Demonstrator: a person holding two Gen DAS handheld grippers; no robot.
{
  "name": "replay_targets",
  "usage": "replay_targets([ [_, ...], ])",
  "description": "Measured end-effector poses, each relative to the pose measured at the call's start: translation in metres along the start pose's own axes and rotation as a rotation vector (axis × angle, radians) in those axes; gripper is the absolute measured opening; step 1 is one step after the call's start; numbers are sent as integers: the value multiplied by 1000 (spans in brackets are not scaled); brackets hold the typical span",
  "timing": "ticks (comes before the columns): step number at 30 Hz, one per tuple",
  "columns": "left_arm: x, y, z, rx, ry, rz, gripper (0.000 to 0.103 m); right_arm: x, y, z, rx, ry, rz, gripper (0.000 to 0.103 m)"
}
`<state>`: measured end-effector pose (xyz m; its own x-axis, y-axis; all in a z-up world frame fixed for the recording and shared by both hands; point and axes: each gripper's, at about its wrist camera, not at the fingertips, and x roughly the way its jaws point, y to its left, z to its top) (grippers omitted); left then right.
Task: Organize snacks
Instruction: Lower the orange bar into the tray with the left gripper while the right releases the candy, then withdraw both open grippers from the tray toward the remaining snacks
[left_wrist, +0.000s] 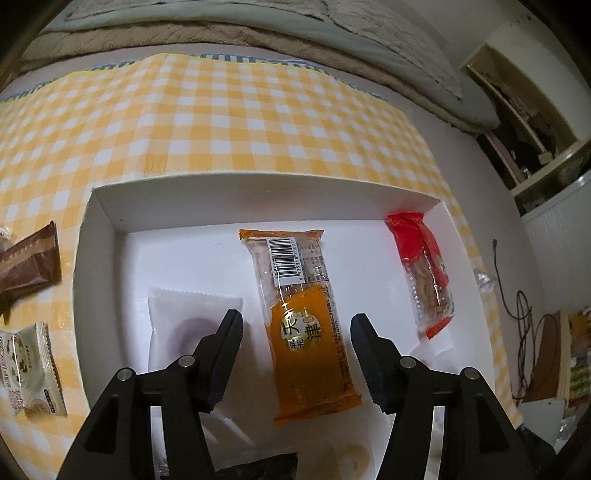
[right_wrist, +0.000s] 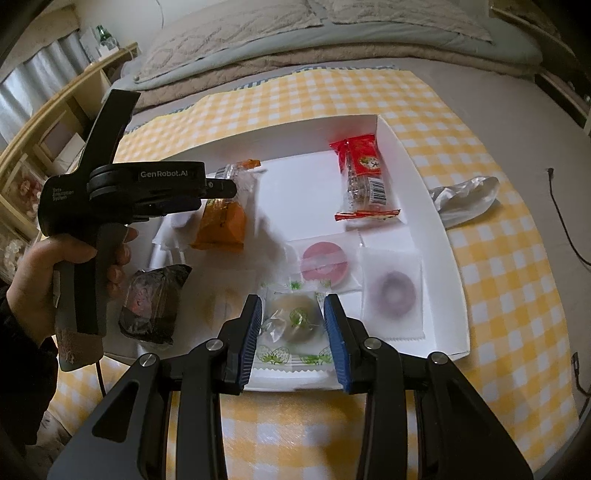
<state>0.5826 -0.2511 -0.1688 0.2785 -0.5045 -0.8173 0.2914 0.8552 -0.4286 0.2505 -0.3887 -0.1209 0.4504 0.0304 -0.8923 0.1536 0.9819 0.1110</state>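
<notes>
A white tray (left_wrist: 258, 181) (right_wrist: 424, 177) on the yellow checked cloth holds several snack packets. My left gripper (left_wrist: 295, 325) (right_wrist: 225, 188) is open above an orange packet (left_wrist: 306, 325) (right_wrist: 221, 225), which lies flat in the tray without touching the fingers. A red packet (left_wrist: 424, 273) (right_wrist: 364, 173) lies by the tray's right wall. My right gripper (right_wrist: 293, 314) is open at the tray's near edge. Its blue pads (right_wrist: 334, 325) flank a clear packet with green print (right_wrist: 291, 321) resting on the tray floor.
Also in the tray are a pink ring packet (right_wrist: 325, 264), a purple ring packet (right_wrist: 391, 291) and a dark packet (right_wrist: 155, 299). A brown packet (left_wrist: 29, 262) and a white packet (left_wrist: 33, 373) lie on the cloth to its left. Crumpled plastic (right_wrist: 465, 195) lies to its right. A bed runs behind.
</notes>
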Motion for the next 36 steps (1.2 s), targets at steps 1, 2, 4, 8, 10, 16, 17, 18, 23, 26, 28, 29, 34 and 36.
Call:
replay_targets([
  [1,0,-1,-1,6,1,2,60,3,1,-1,-6,15,-6,47],
  [2,0,-2,-2,11,0,6,60,6,1,-2,-11,36,-9,61],
  [4,-1,-4,-3,26,0,14,60,9,1,-5,-20,51,-24,68],
  [8,-3,-9,-7,55,1,17,58,13,3,-11,-43,78,-43,70],
  [10,-5,-10,-8,63,-2,21,58,13,4,-12,-48,85,-44,72],
  [16,-16,-11,-14,81,-8,33,58,7,8,-15,-59,69,-54,86],
  [17,-20,-11,-15,88,-10,41,60,6,9,-15,-59,64,-57,88],
  [18,-25,-11,-16,92,-16,48,60,5,10,-16,-60,58,-62,90],
  [23,-52,-10,-23,112,-47,59,79,-1,15,-17,-49,49,-85,103],
  [26,-74,-12,-28,139,-80,73,99,-9,20,-20,-42,21,-82,103],
  [28,-87,-12,-32,142,-94,70,103,-14,23,-22,-44,3,-81,103],
  [29,-93,-11,-34,141,-97,66,103,-15,24,-22,-43,-3,-84,103],
  [34,-125,-9,-47,163,-117,85,103,-28,26,-21,-17,-39,-105,103],
  [36,-140,-9,-53,179,-133,91,103,-33,26,-21,-11,-50,-110,103],
])
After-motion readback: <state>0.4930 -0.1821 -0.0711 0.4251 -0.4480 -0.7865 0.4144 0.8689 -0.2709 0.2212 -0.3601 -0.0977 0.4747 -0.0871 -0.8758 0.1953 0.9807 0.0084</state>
